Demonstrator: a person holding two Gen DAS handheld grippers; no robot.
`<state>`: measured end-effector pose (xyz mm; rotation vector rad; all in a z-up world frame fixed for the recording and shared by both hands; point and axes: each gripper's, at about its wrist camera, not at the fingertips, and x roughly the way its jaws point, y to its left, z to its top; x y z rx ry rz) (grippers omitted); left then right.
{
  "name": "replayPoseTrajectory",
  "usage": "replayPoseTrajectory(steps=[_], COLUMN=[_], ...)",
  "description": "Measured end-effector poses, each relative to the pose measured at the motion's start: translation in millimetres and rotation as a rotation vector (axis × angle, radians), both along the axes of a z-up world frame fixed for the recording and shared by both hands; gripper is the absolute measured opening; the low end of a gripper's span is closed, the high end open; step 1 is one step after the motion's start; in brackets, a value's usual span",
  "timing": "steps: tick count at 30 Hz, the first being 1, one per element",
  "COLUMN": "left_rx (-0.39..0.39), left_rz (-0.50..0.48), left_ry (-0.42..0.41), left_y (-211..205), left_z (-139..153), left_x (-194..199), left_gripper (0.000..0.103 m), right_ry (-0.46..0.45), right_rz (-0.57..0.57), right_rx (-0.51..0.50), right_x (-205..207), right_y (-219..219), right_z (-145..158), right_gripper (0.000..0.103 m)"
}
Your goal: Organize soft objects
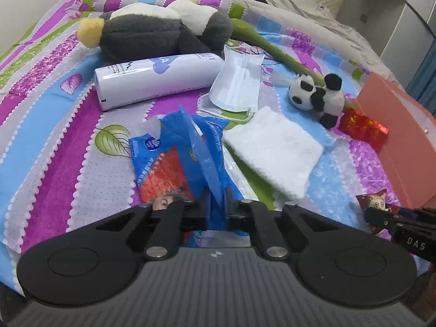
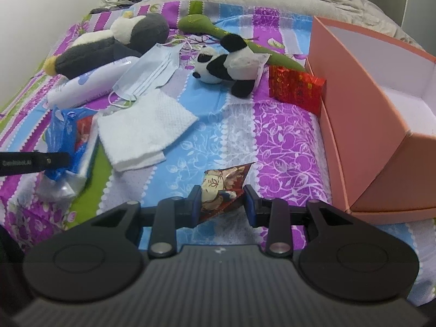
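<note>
My left gripper (image 1: pixel 216 212) is shut on the edge of a blue tissue pack (image 1: pixel 188 147), which lies on the striped bed cover; it also shows in the right wrist view (image 2: pixel 64 136) with the left finger (image 2: pixel 35 160) on it. My right gripper (image 2: pixel 223 204) stands open around a small red and cream packet (image 2: pixel 222 188), which also shows in the left wrist view (image 1: pixel 377 204). A white folded cloth (image 1: pixel 272 147) (image 2: pixel 144 133), a face mask (image 1: pixel 239 81) (image 2: pixel 150 73), a small panda toy (image 1: pixel 318 95) (image 2: pixel 229 62) and a grey penguin toy (image 1: pixel 152 30) (image 2: pixel 109 46) lie further off.
An open pink box (image 2: pixel 362 103) (image 1: pixel 400 125) stands at the right on the bed. A red foil packet (image 2: pixel 295 87) (image 1: pixel 363 129) leans against it. A white wrapped roll (image 1: pixel 155 79) (image 2: pixel 81 87) and a green plush stem (image 1: pixel 261 43) (image 2: pixel 215 30) lie mid-bed. Dark clothes lie at the back.
</note>
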<state>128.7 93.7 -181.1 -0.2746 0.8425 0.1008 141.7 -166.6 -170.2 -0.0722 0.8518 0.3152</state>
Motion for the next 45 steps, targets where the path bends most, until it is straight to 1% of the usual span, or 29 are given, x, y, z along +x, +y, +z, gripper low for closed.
replayPoseTrajectory(steps=[8,14,19,22,28,34,38,42,45], left_rx=[-0.021,-0.046,-0.054,-0.053,-0.066,-0.105,-0.133,-0.135,-0.142], left_rz=[0.004,-0.001,-0.036,-0.077,-0.139,-0.215,-0.283,-0.354,-0.412], left_ry=[-0.054,-0.096,-0.114,-0.125,-0.146,-0.162,-0.159,-0.155,-0.132], left_y=[-4,-12,-28,-40,-71,-114,-148,-182,-212], left_z=[40,78,108,129,155,167,170,169,165], left_x=[-25,-44,-53,-59,-57,-42,-29,-15,1], left_gripper=[0.007,0.007,0.007,0.007,0.007,0.007,0.007,0.007,0.007], right_ry=[-0.02,-0.044,-0.063,-0.078,-0.108,-0.114,-0.117,-0.12,-0.124], right_rz=[0.009,0.015,0.026,0.035,0.023,-0.057,-0.097,-0.142,-0.186], right_rx=[0.015,0.047,0.077,0.094,0.134,0.18,0.173,0.168,0.176], right_x=[-7,-17,-26,-33,-44,-49,-52,-53,-51], right_y=[-7,-15,-24,-28,-47,-79,-102,-128,-149], right_z=[24,52,78,93,123,140,146,151,148], right_gripper=[0.036,0.036,0.036,0.036,0.036,0.036,0.036,0.036,0.036])
